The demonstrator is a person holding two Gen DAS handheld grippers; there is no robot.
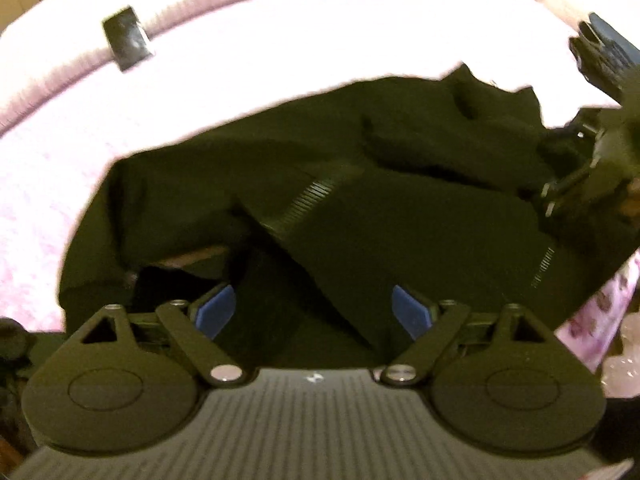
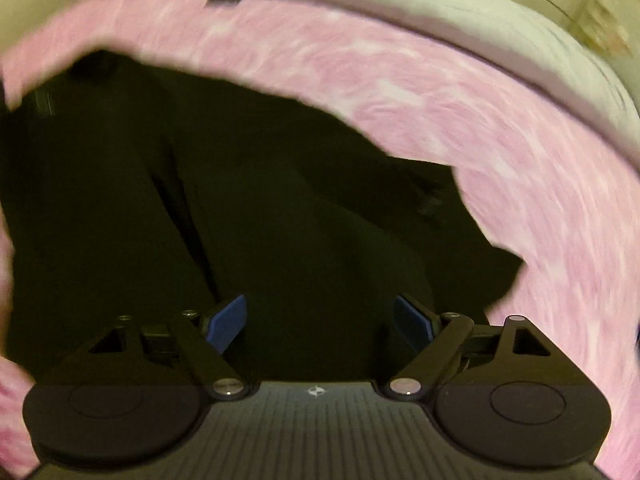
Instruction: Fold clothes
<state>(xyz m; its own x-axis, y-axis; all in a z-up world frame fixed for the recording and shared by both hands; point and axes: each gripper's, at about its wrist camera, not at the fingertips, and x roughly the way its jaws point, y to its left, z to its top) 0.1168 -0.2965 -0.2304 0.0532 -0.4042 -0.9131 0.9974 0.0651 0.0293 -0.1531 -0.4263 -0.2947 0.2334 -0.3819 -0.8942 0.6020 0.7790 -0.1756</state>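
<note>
A black garment point(image 1: 320, 184) lies crumpled on a pink fuzzy blanket point(image 1: 48, 208); thin ribbed stripes show on it. My left gripper point(image 1: 314, 312) is open just above its near part, blue pads point(image 1: 214, 310) wide apart with nothing between them. The right gripper point(image 1: 600, 128) shows at the right edge of the left wrist view, over the garment's far right part. In the right wrist view the same black garment point(image 2: 240, 200) fills the middle, and my right gripper point(image 2: 320, 322) is open over it, blue pads point(image 2: 228, 322) apart and empty.
The pink blanket point(image 2: 460, 112) covers a bed with a white sheet point(image 2: 400, 4) beyond it. A small black rectangular object point(image 1: 127, 42) lies on the blanket at the far left. Patterned pink fabric point(image 1: 596, 320) hangs at the right.
</note>
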